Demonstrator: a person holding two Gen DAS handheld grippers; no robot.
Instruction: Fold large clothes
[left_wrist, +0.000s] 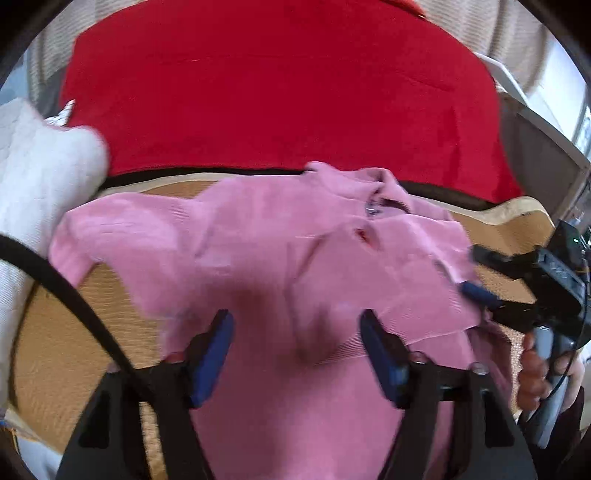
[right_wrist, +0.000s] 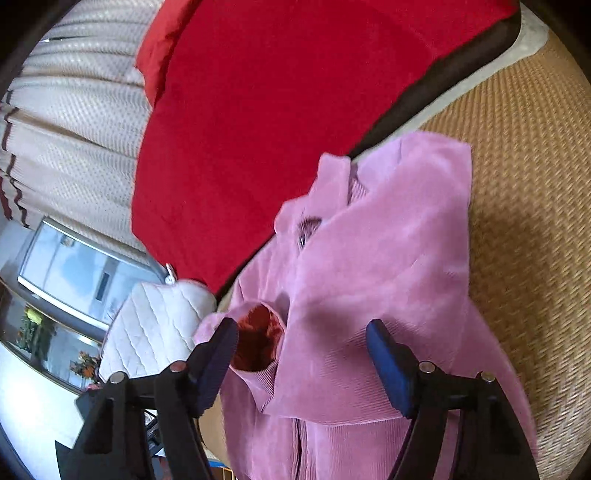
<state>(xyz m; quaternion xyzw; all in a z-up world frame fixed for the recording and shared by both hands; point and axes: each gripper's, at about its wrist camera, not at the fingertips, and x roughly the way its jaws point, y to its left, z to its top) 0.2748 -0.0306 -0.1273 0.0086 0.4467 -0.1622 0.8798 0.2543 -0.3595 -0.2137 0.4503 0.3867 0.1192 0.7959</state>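
Observation:
A pink corduroy jacket (left_wrist: 258, 236) lies partly folded on a woven mat (left_wrist: 55, 350), its collar and zip pull toward the far side. My left gripper (left_wrist: 295, 319) hovers over the jacket's near part, open, with only cloth below its blue pads. My right gripper (left_wrist: 476, 271) reaches in from the right edge of the jacket, held by a hand (left_wrist: 535, 373). In the right wrist view the right gripper (right_wrist: 302, 326) stands open above the jacket (right_wrist: 388, 240). A sleeve cuff (right_wrist: 258, 343) with red lining sits just beside its left finger.
A red blanket (left_wrist: 277, 92) covers the surface beyond the mat's dark edge. A white quilted item (left_wrist: 37, 166) lies at the left. A black cable (left_wrist: 74, 295) crosses the left side. Pale curtains (right_wrist: 74, 110) and a window (right_wrist: 74, 273) stand behind.

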